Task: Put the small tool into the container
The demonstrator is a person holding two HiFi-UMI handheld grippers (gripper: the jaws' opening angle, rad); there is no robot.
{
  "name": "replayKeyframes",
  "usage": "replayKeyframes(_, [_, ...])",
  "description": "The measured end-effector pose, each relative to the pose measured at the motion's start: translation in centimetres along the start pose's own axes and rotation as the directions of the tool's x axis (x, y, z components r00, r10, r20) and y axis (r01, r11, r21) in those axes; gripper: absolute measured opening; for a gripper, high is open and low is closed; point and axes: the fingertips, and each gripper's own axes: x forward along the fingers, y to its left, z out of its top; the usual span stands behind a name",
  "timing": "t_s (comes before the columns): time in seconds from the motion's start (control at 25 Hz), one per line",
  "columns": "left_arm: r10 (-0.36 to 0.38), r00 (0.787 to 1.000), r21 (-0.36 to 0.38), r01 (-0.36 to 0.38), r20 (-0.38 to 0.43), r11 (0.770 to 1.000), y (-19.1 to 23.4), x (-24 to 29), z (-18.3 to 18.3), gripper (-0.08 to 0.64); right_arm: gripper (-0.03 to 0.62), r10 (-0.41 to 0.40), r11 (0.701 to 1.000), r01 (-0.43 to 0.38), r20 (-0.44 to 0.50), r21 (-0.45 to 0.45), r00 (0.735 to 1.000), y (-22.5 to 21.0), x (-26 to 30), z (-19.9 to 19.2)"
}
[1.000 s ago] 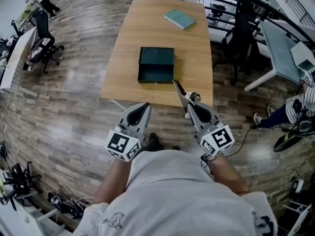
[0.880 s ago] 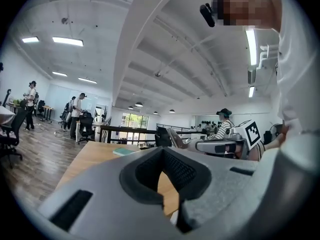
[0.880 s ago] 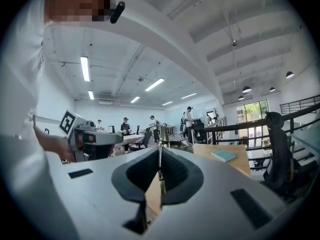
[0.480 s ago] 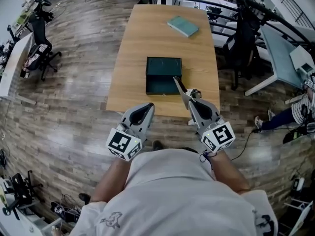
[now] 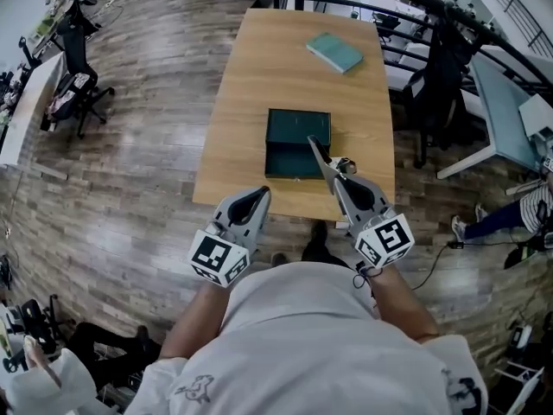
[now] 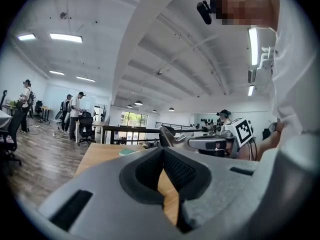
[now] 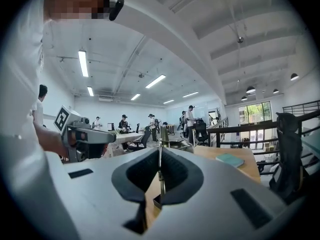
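The wooden tabletop [image 5: 251,93] runs away from me, long and narrow, with bare plank floor on either side. On its near half, a little right of the middle, sits the dark green container [image 5: 296,132]. It is open, with its inside showing from above. Far off toward the right far corner lies a flat teal object [image 5: 334,53], well apart from the container.

My left gripper [image 5: 257,195] hangs at the near edge of the tabletop, left of the container and not touching it. Seen along the left gripper [image 6: 162,151], its jaws are clenched together with nothing between them.

My right gripper [image 5: 339,171] is over the near right part of the tabletop, just beside the container. Seen along the right gripper [image 7: 160,151], its jaws are clamped on the small tool [image 7: 160,174], which shows there edge-on as a thin upright strip. From above, the small tool [image 5: 318,156] sticks out past the jaws, slanting far and left. Its tip lies over the container's right side.
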Motion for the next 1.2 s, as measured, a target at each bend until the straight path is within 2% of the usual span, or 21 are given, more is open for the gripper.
replayKeyframes(0.24, [0.055,0.998,-0.021,-0.055,0.007,0.998,0.6,1.8,1.3,0.006,0.011,0.055,0.998,-0.056,-0.027,-0.024,0.998,-3.1,1.9,1.2])
replayKeyframes(0.4, [0.100,0.995,-0.025,-0.100,0.004,0.995,1.5,2.9,1.8,0.006,0.011,0.122,0.991,-0.125,-0.063,-0.049,0.991,-4.7,4.2,1.8])
replayKeyframes(0.52, [0.138,0.990,-0.037,-0.138,-0.005,0.990,2.6,4.0,1.5,0.006,0.011,0.180,0.981,-0.187,-0.117,-0.052,0.977,-5.9,6.1,0.6])
replayKeyframes(0.76, [0.202,0.979,-0.080,-0.204,-0.030,0.976,4.5,5.9,0.0,0.006,0.010,0.247,0.964,-0.260,-0.189,-0.048,0.950,-7.7,8.9,-1.6])
replayKeyframes(0.96, [0.231,0.971,-0.114,-0.237,-0.060,0.965,6.4,7.8,-1.4,0.005,0.011,0.307,0.946,-0.322,-0.250,-0.020,0.918,-8.7,11.6,-3.8])
replayKeyframes(1.2, [0.248,0.962,-0.154,-0.263,-0.110,0.952,7.7,9.2,-3.9,0.005,0.010,0.390,0.911,-0.411,-0.359,0.020,0.848,-8.5,14.2,-8.3])
